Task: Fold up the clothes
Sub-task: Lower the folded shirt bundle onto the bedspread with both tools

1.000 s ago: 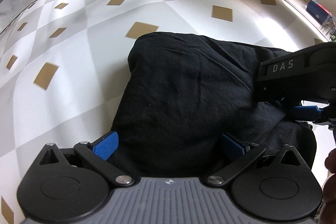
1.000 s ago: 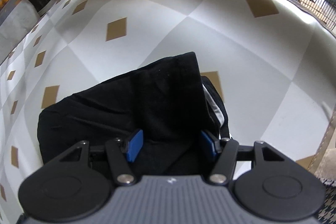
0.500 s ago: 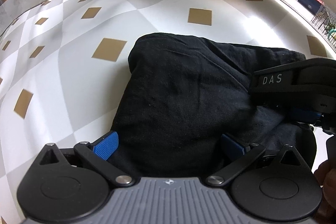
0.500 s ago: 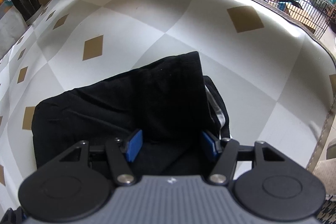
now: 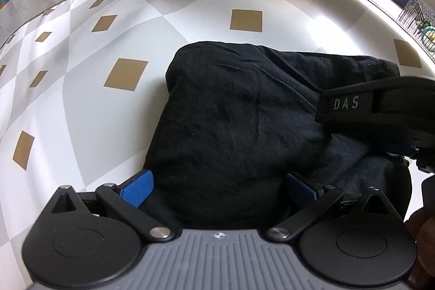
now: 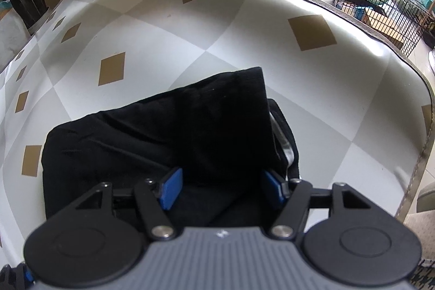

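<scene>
Lying between both claws' parted pads, black garment (image 6: 168, 132); right claw (image 6: 221, 189) opening.

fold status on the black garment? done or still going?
Mostly done: the black garment lies as a compact folded bundle on the checked tablecloth. In hand: the right gripper is opening over its near edge; the left gripper straddles the other end, open. Left: withdraw both.

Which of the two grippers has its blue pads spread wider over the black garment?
The left gripper: its pads stand far apart across the black garment. The right gripper, its jaws opening, shows a narrower gap, with cloth between the pads.
</scene>
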A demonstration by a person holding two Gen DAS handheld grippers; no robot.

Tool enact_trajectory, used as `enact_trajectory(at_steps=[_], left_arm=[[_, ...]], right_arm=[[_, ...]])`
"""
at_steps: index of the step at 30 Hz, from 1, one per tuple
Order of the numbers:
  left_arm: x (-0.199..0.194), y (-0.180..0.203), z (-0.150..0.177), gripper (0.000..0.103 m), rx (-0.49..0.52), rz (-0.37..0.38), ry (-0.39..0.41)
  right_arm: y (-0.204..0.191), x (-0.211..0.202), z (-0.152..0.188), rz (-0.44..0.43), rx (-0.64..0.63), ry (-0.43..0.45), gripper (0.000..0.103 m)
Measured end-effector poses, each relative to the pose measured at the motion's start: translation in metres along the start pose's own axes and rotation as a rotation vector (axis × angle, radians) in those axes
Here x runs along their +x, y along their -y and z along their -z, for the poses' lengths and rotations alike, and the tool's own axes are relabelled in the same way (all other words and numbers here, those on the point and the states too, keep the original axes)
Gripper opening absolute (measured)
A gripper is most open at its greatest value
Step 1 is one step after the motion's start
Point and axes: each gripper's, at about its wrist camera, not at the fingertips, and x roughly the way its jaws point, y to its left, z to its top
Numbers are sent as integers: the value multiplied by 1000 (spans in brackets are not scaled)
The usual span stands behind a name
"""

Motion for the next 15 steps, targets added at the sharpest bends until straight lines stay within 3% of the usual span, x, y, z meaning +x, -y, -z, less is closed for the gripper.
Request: enact_trajectory(at_steps=[3,15], left_arm=[[-3,-4,2,103,-33,0,-13],[-39,-32,19,103,-95,-45,20]], right_arm=[[-3,-4,0,17,-17,10,73],[-20,-35,10,-67,-89,29,76]])
